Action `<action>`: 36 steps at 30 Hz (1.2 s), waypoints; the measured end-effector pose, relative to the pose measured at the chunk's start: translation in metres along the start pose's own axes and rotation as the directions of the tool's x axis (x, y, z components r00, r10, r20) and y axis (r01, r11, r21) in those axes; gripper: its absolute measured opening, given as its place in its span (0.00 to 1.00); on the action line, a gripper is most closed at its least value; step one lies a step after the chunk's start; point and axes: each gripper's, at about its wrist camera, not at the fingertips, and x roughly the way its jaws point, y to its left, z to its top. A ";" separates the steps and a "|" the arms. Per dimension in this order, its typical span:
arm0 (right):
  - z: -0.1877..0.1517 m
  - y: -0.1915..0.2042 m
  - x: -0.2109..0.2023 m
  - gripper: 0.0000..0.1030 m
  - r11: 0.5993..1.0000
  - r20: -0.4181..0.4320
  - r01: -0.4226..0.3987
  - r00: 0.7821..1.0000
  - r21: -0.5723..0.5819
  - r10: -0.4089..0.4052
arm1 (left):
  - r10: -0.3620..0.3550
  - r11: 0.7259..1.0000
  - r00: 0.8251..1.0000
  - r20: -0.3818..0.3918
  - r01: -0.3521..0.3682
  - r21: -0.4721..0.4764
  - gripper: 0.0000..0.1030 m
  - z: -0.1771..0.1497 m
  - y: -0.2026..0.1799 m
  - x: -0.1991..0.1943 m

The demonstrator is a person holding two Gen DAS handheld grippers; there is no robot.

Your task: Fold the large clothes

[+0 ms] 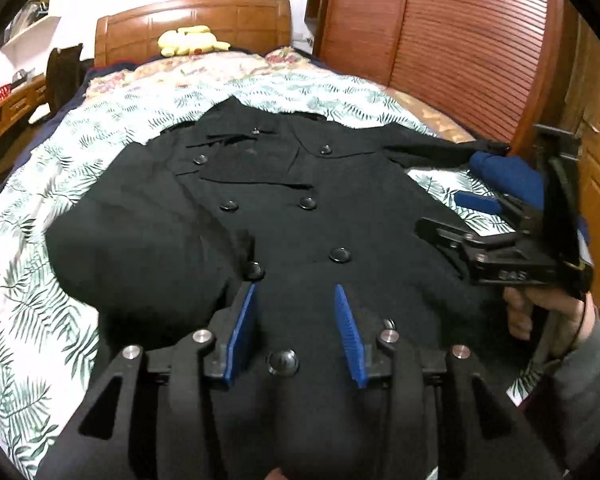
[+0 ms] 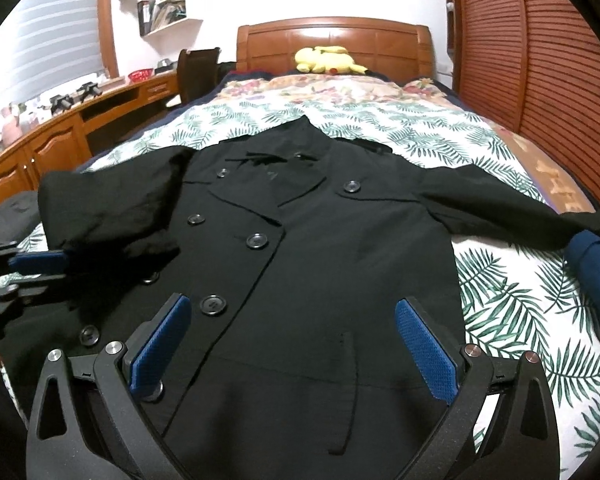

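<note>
A black double-breasted coat [image 1: 300, 208] [image 2: 320, 240] lies front up on the bed, collar toward the headboard. One sleeve [image 1: 140, 240] [image 2: 112, 216] is folded in over the chest; the other sleeve [image 2: 500, 216] stretches out sideways. My left gripper [image 1: 296, 288] hovers over the coat's lower front, its blue pads [image 1: 244, 332] apart with nothing between them. In the right wrist view the left gripper [image 2: 52, 270] sits at the left edge beside the folded sleeve. My right gripper [image 2: 294, 302] stands wide open above the coat's hem and pocket. A hand [image 1: 540, 308] holds the right gripper [image 1: 440, 212] over the coat's edge.
The bed has a leaf-print cover [image 2: 500, 300] and a wooden headboard [image 2: 332, 40] with a yellow plush toy [image 2: 328, 60]. A dark blue garment [image 2: 596, 264] lies at the outstretched cuff. A louvred wooden wardrobe [image 2: 540, 60] flanks the right side, a wooden desk [image 2: 60, 132] the left.
</note>
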 end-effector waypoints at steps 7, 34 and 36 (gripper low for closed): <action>-0.002 0.019 0.001 1.00 0.999 0.001 0.000 1.000 -0.043 0.000 | 0.001 1.000 0.995 0.100 0.001 -0.021 0.41 -0.008 0.021 -0.050; 0.033 0.229 0.084 0.82 0.882 -0.172 -0.205 0.975 -0.424 0.144 | 0.229 0.946 0.957 0.176 -0.176 -0.272 0.43 -0.047 0.148 -0.098; 0.031 0.225 0.092 0.60 0.872 -0.204 -0.218 0.969 -0.438 0.140 | 0.210 0.948 0.961 0.179 -0.156 -0.277 0.43 -0.045 0.143 -0.096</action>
